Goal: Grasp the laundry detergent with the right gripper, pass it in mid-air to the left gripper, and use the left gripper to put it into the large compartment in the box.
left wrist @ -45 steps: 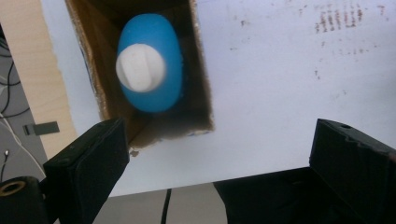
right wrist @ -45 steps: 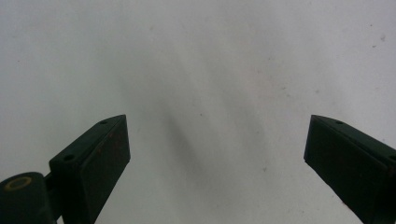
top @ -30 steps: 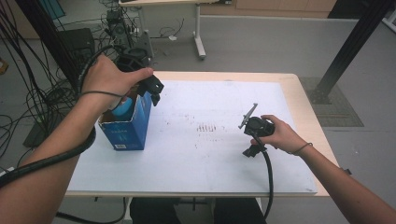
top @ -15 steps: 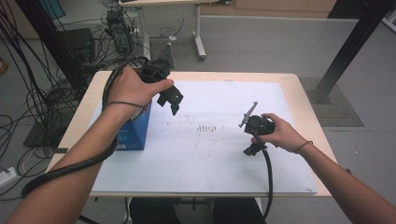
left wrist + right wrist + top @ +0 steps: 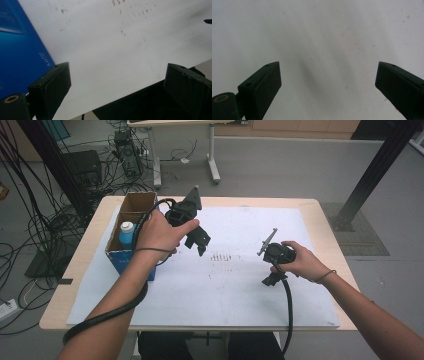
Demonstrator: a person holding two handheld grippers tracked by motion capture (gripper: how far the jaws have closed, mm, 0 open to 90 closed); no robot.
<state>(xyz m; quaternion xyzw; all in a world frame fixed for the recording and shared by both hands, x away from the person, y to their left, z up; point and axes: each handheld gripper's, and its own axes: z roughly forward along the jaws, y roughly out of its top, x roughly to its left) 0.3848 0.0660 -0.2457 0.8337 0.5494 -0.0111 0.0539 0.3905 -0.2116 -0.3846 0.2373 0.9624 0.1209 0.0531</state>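
White table sheet (image 5: 240, 285) lies under both empty, wide-open tongs; high view adds bottle (image 5: 126, 231) inside box (image 5: 131, 215).

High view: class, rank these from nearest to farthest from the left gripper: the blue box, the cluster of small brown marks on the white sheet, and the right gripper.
1. The blue box, right beside the left gripper, at the table's left edge.
2. The brown marks, mid-sheet, just right of the left gripper.
3. The right gripper, across the sheet on the right.
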